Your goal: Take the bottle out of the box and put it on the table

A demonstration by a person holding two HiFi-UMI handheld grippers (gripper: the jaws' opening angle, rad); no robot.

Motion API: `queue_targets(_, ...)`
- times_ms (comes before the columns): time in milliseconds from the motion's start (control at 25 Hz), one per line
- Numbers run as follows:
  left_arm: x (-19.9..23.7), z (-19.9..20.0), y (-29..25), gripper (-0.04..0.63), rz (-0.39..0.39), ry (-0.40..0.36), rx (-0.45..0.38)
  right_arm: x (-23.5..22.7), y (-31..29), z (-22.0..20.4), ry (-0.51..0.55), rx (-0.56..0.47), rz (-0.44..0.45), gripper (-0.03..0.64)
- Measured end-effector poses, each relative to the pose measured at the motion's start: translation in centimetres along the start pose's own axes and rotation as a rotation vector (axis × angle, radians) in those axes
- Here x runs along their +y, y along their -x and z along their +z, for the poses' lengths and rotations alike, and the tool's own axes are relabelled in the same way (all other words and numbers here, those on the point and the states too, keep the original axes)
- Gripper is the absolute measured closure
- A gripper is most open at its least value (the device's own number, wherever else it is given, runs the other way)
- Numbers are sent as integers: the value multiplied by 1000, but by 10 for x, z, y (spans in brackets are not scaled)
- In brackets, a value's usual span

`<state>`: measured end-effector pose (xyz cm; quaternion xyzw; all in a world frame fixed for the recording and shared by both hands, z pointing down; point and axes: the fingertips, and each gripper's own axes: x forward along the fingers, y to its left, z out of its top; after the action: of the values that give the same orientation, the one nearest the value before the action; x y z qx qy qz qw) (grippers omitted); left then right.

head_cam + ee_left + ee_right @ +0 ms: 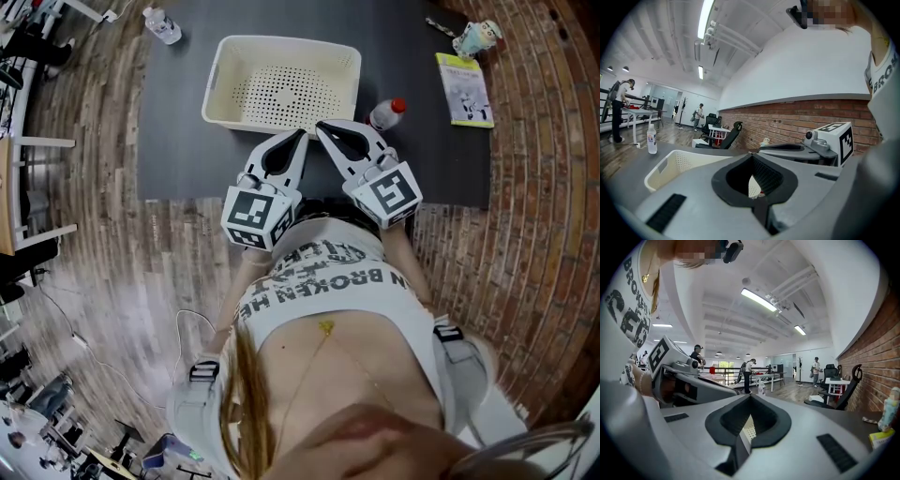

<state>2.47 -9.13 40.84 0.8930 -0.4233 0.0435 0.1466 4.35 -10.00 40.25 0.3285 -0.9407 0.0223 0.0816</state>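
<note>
Printed shirt [328, 272] nearest; left hand-held gripper [300, 137] and right hand-held gripper [324, 129] both pressed together, empty, at 6 o'clock of box [217, 80]; bottle [386, 113] on surface [178, 141], box's 3 o'clock.

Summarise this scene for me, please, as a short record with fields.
box: white perforated box, empty, on the dark table
bottle: red-capped bottle on the table, outside the box, at its right
left claw: shut, empty, tips at the box's near rim
right claw: shut, empty, beside the left claw
other items: clear bottle at the table's far left; booklet and small figurine at far right
task state: bottle already out of the box
</note>
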Motion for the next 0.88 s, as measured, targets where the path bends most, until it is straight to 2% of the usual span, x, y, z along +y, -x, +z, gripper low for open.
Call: queue_targets(880,-2,-10,-1,592,-6,14,33,-1,2,-11,-12,42,4,609)
